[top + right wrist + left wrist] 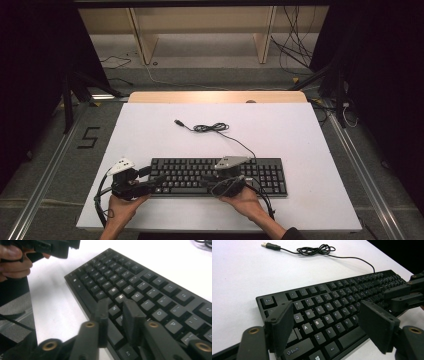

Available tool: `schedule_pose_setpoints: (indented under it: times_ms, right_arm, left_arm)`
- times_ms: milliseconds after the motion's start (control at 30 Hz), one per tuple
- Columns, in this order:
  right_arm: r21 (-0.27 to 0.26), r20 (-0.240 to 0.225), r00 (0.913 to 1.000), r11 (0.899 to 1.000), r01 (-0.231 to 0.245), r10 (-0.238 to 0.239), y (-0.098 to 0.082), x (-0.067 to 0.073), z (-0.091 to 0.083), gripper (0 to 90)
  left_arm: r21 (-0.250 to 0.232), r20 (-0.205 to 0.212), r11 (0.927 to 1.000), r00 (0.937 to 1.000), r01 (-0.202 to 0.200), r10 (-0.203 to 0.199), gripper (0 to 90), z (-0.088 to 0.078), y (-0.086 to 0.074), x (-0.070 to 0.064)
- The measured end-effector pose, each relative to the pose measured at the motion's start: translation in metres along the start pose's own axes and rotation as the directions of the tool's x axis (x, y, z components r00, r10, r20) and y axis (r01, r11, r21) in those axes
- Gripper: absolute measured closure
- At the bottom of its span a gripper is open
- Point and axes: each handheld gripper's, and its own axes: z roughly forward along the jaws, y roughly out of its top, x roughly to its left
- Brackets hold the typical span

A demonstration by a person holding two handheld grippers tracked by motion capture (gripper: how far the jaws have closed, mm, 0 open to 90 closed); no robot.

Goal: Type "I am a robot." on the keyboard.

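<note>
A black keyboard (220,175) (332,307) (150,290) lies flat near the front of the white tabletop (150,135). Its thin black cable (210,128) (317,250) coils behind it and ends in a loose USB plug (177,122) (270,245). My left gripper (154,180) (327,315) stands open, its jaws wide apart just above the keyboard's left letter keys. My right gripper (207,182) (115,305) hovers low over the bottom key rows by the space bar. Its jaws are a narrow gap apart, with nothing between them. The two grippers point towards each other.
The table's far wooden edge (217,96) borders grey floor with a taped "5" (87,137) at the left. Wooden frame legs (142,40) and loose cables (295,50) sit beyond. Black stand legs (67,100) flank both sides. White surface lies behind and right of the keyboard.
</note>
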Motion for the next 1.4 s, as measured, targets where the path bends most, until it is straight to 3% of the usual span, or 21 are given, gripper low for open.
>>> schedule_pose_setpoints:
  times_ms: [200, 333, 633, 967, 1400]
  right_arm:
    - [-0.027, 0.008, 0.9994, 0.999, -0.032, 0.033, 0.001, -0.002, -0.007, 50.1]
    - [-0.054, 0.021, 0.9991, 0.998, -0.037, 0.038, 0.001, -0.004, -0.015, 43.2]
    - [-0.109, 0.031, 0.9976, 0.992, -0.057, 0.061, -0.001, -0.008, -0.032, 37.8]
    - [-0.117, 0.034, 0.9978, 0.992, -0.053, 0.058, -0.003, -0.007, -0.037, 34.9]
    - [-0.134, 0.038, 0.9977, 0.990, -0.050, 0.056, -0.005, -0.007, -0.042, 31.1]
  left_arm:
    - [0.004, 0.005, 1.0000, 1.0000, 0.002, -0.002, 31.2, 0.002, 0.001, 0.001]
    - [0.016, -0.001, 0.9999, 1.0000, 0.000, 0.000, 34.8, 0.004, 0.002, 0.002]
    - [0.060, -0.029, 0.9981, 0.9995, 0.011, -0.010, 59.5, 0.011, 0.004, 0.007]
    - [0.143, -0.080, 0.9890, 0.9955, -0.039, 0.051, 88.3, 0.023, 0.002, 0.006]
    - [0.194, -0.087, 0.9795, 0.9936, -0.054, 0.072, 89.0, 0.033, 0.001, 0.008]
